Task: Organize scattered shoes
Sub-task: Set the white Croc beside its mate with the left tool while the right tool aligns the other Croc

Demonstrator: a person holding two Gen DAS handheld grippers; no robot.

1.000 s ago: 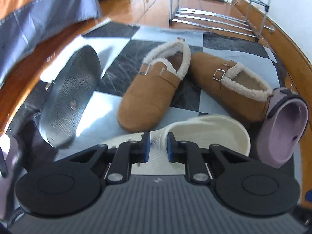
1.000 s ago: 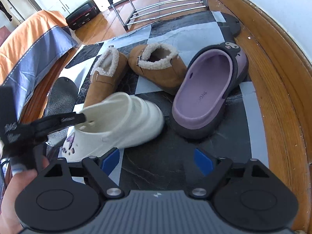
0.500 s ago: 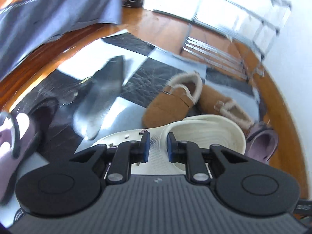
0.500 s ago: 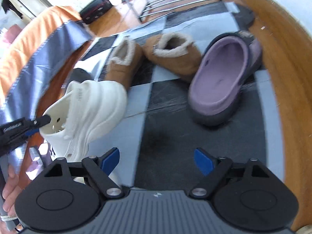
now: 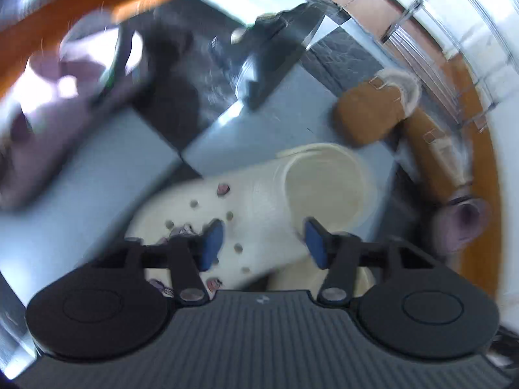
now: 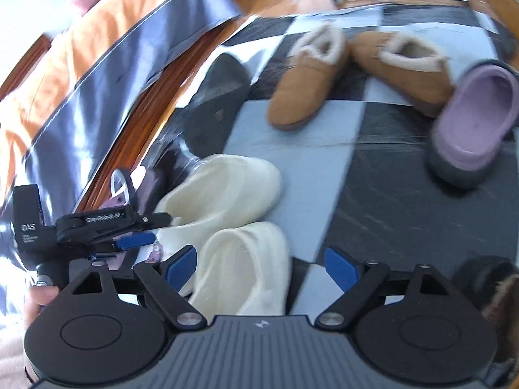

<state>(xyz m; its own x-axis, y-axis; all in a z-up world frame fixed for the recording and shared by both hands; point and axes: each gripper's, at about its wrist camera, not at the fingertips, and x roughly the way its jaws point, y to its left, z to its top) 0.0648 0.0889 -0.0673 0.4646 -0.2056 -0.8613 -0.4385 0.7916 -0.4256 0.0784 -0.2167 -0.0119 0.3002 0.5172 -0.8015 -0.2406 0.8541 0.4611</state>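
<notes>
Our left gripper (image 5: 261, 241), jaws just opened, straddles the cream perforated foam clog (image 5: 275, 201) without pressing. At two o'clock lies a tan fleece-lined slipper (image 5: 373, 110); at ten, a blurred lilac clog (image 5: 48, 110).

Two cream clogs (image 6: 227, 227) lie side by side, touching, on the checkered mat, toes pointing away in the right wrist view. The far cream clog (image 5: 282, 201) has round holes and small charms on its upper, opening facing up. Two tan fleece-lined slippers (image 6: 356, 71) sit further back, upright, heels close together, toes splayed apart. One purple clog (image 6: 476, 120) leans tilted against the right tan slipper, insole showing. Another purple clog (image 5: 58, 110) lies well apart at the mat's edge, blurred. A dark shoe (image 6: 217, 97) lies sole-up beside the left tan slipper.
</notes>
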